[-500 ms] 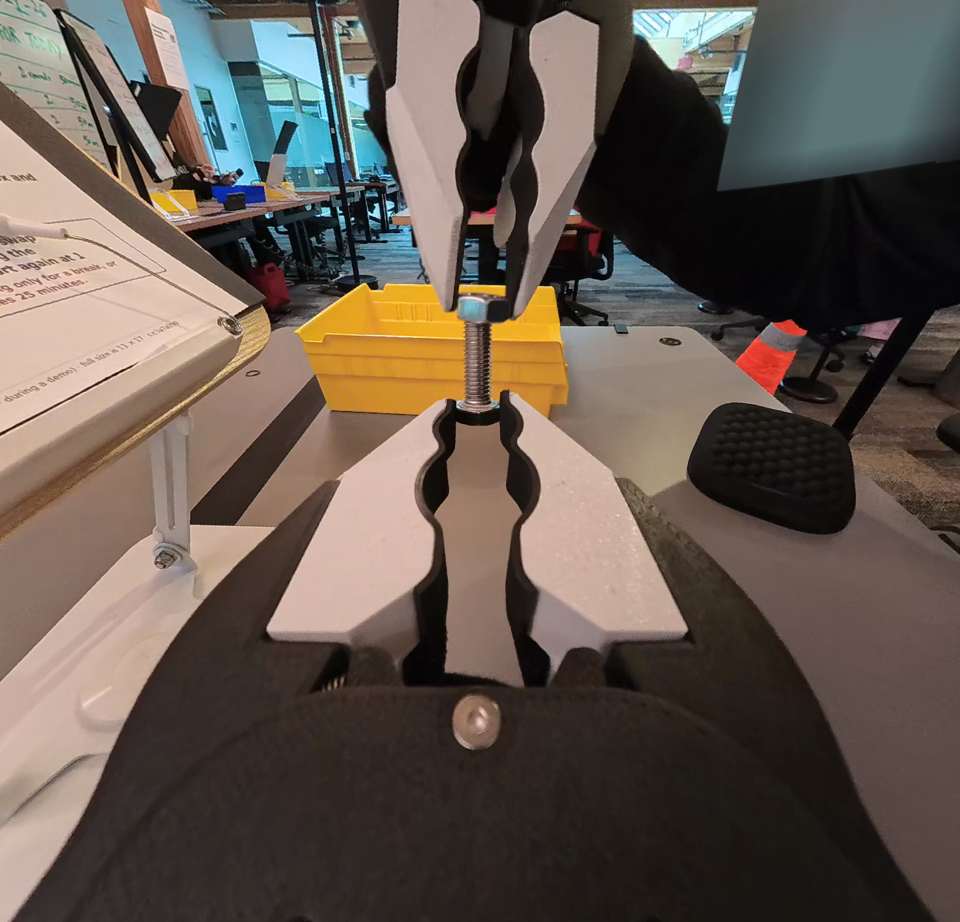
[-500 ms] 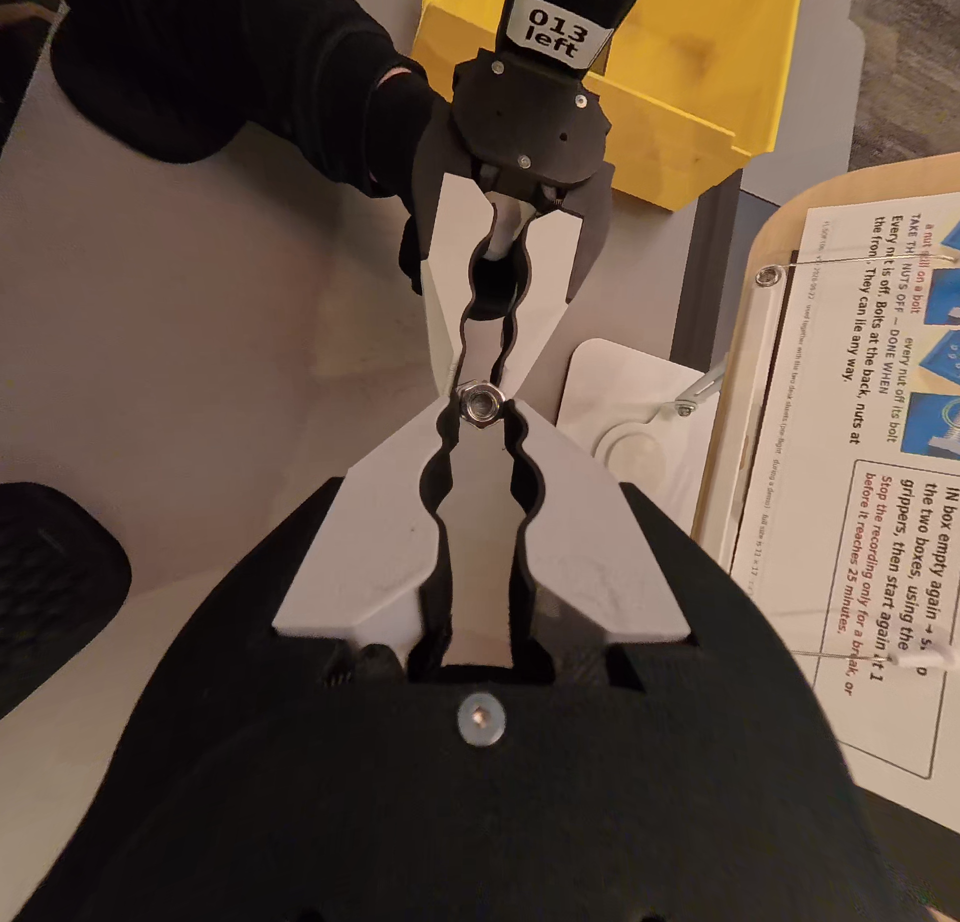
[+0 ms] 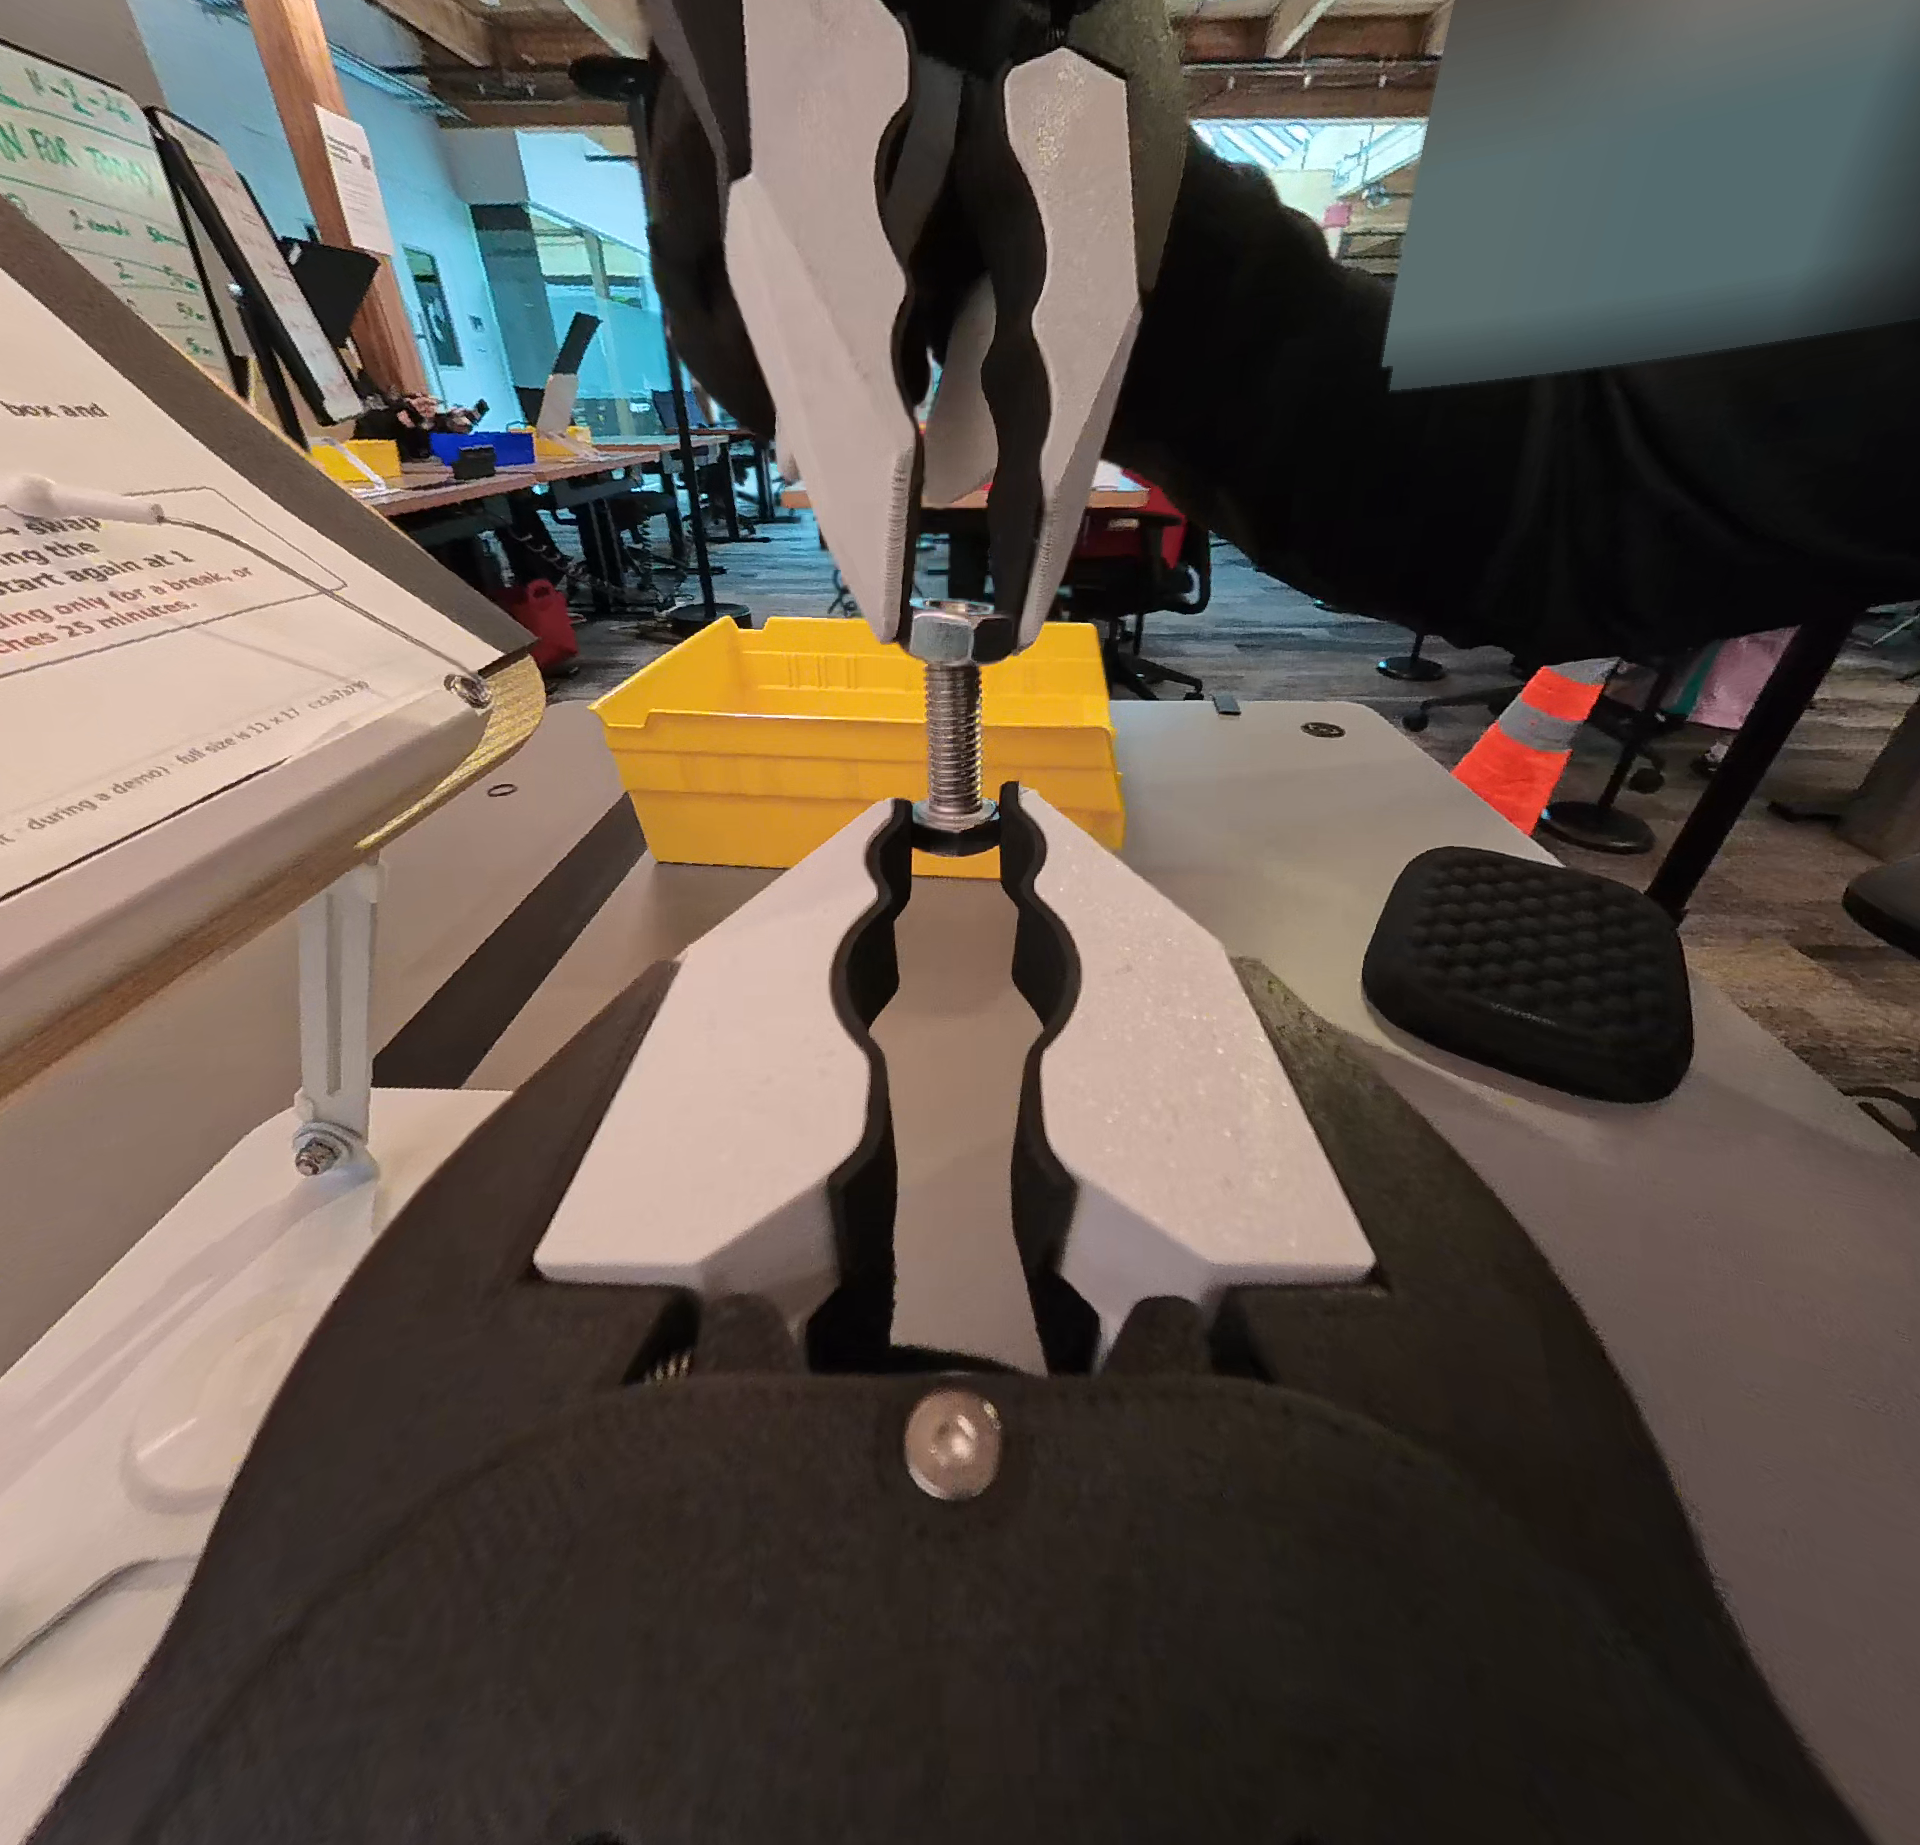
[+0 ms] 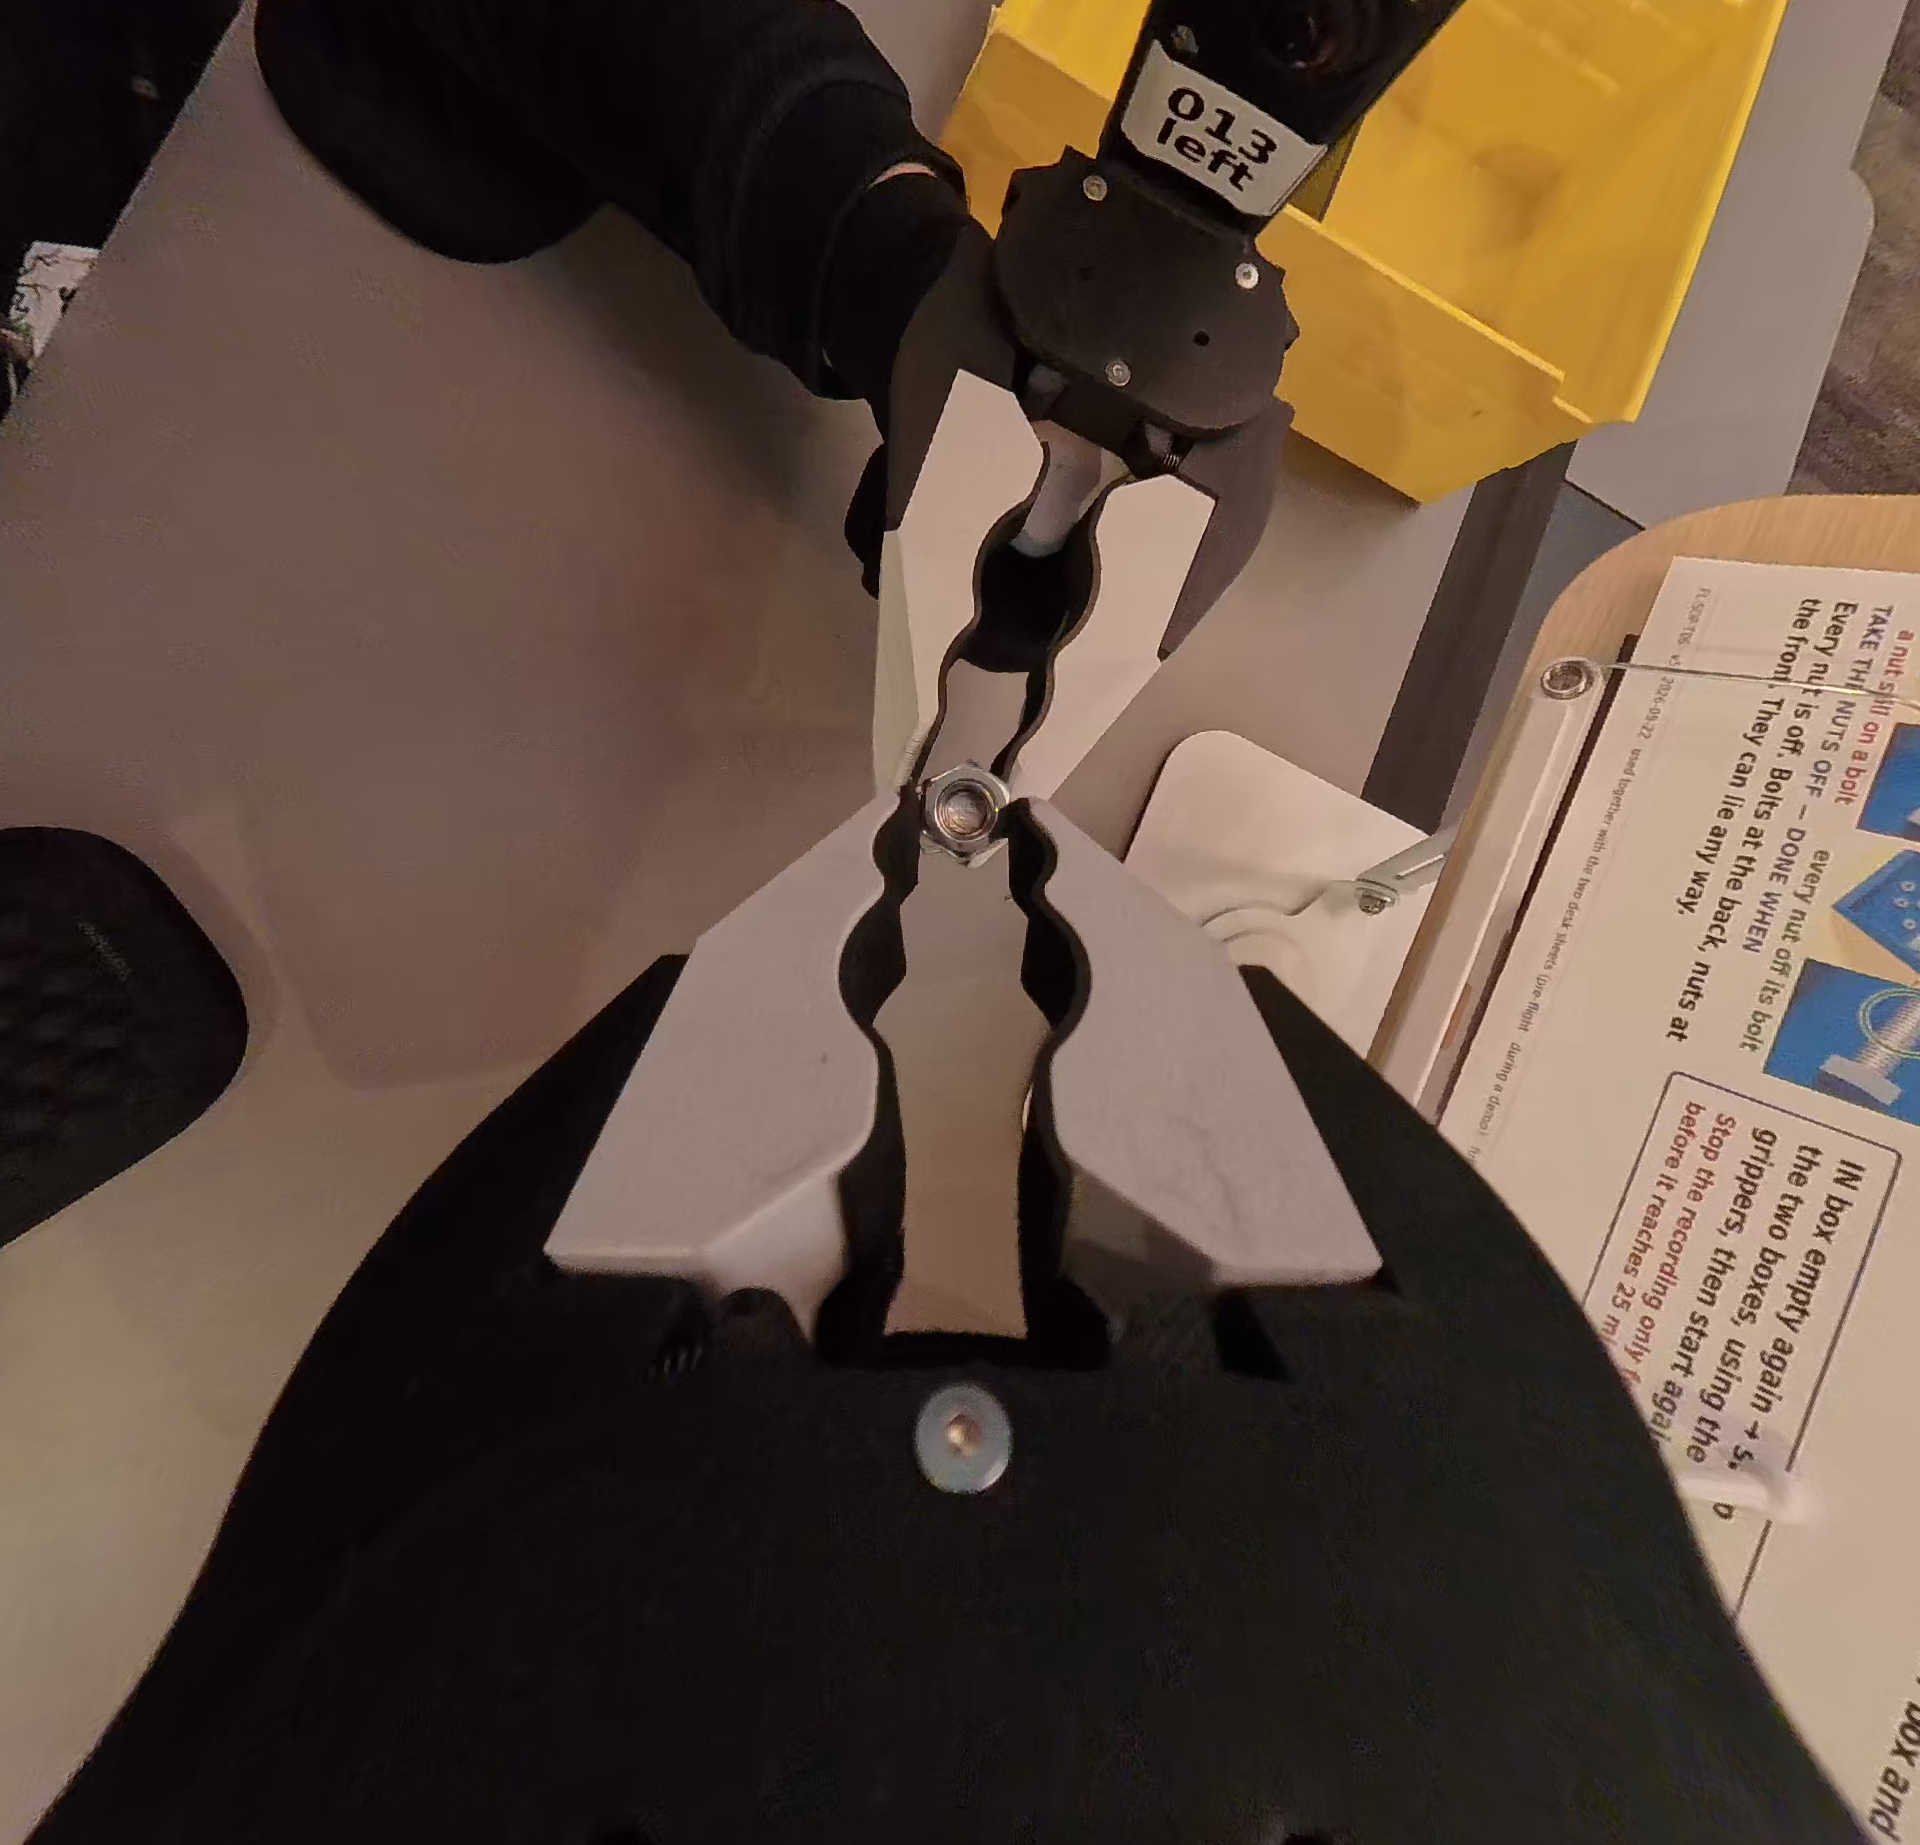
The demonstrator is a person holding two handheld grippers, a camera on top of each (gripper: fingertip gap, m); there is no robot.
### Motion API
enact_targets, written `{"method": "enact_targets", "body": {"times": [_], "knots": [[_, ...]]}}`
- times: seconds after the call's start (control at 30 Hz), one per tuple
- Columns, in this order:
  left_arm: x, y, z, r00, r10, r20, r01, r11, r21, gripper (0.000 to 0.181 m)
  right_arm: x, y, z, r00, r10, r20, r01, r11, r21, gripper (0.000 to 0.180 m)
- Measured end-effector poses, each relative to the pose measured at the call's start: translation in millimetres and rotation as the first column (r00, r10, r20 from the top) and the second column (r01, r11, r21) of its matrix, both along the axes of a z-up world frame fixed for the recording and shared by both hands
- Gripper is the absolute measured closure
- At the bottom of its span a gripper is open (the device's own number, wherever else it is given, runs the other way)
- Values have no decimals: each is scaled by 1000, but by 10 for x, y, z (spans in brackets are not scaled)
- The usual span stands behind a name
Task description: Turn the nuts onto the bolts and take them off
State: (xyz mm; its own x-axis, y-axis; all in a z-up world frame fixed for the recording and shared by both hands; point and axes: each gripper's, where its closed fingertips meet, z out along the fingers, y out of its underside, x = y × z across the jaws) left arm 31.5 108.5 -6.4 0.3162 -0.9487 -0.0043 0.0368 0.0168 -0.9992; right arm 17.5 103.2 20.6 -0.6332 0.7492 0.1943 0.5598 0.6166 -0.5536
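A steel bolt (image 3: 954,730) stands upright above the grey table (image 3: 1299,808). My left gripper (image 3: 954,810) is shut on its lower end. My right gripper (image 3: 958,636) comes down from above and is shut on a hex nut (image 3: 940,640) at the bolt's top. In the right wrist view I look straight down on the nut (image 4: 961,816), with the bolt's end showing in its hole. My right gripper (image 4: 963,825) clamps it from both sides. The left gripper (image 4: 961,765) reaches in from the top of that view, held by a black-gloved hand (image 4: 831,268).
A yellow bin (image 3: 831,746) stands on the table behind the bolt, also in the right wrist view (image 4: 1455,237). A black textured pad (image 3: 1527,974) lies to the right. A tilted board with a printed sheet (image 3: 208,652) on a white stand (image 3: 332,1016) is on the left. Both grippers' tips are close together, under 4 cm apart.
My right gripper has twisted a little around the bolt with the nut in it, so the left gripper now looks tilted in the right wrist view. The left gripper still holds the bolt.
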Motion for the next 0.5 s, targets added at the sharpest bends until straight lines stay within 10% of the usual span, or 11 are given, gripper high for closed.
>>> {"method": "enact_targets", "body": {"times": [0.5], "knots": [[23,124,-101,993,102,-59,-101,994,30,166,46,120,-101,973,-222,62,223,975,-20,165]]}}
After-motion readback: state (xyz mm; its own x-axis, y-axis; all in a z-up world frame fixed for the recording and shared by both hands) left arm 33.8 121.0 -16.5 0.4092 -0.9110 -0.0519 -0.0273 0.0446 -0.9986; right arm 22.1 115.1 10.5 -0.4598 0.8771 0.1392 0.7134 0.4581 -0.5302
